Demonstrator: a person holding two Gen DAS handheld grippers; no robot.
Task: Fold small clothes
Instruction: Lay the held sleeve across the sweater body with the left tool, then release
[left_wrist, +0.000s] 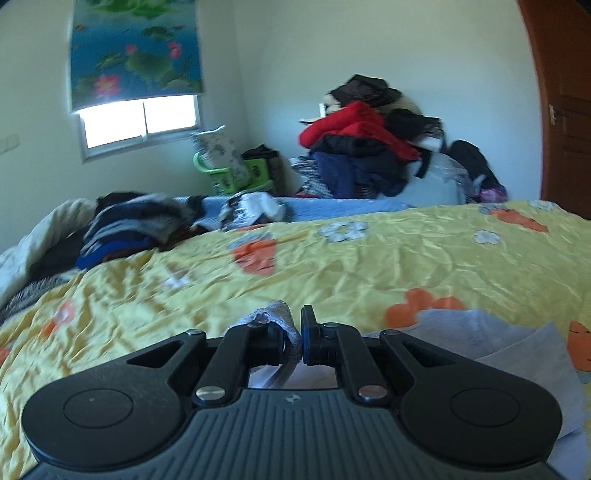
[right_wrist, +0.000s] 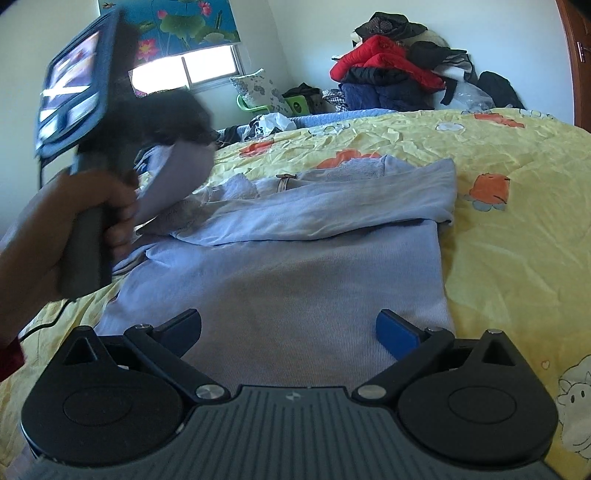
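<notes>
A small pale lavender top (right_wrist: 295, 266) lies spread on the yellow flowered bedspread (right_wrist: 517, 221), its upper part folded across. My right gripper (right_wrist: 288, 332) hovers low over the top's near part, open, with nothing between its blue pads. A person's hand (right_wrist: 74, 221) holds my left gripper (right_wrist: 184, 133) raised and blurred at the left. It is shut on a corner of the top (right_wrist: 177, 173), lifted off the bed. In the left wrist view, the pinched fabric (left_wrist: 275, 314) shows between the shut fingers of the left gripper (left_wrist: 295, 332). More of the top (left_wrist: 480, 339) lies at the lower right.
A heap of dark and striped clothes (left_wrist: 129, 229) lies on the bed's far left. Behind the bed stand a tall pile of coats (left_wrist: 362, 147) topped with red and a green chair (left_wrist: 236, 173) under the window. A brown door (left_wrist: 565, 110) is on the right.
</notes>
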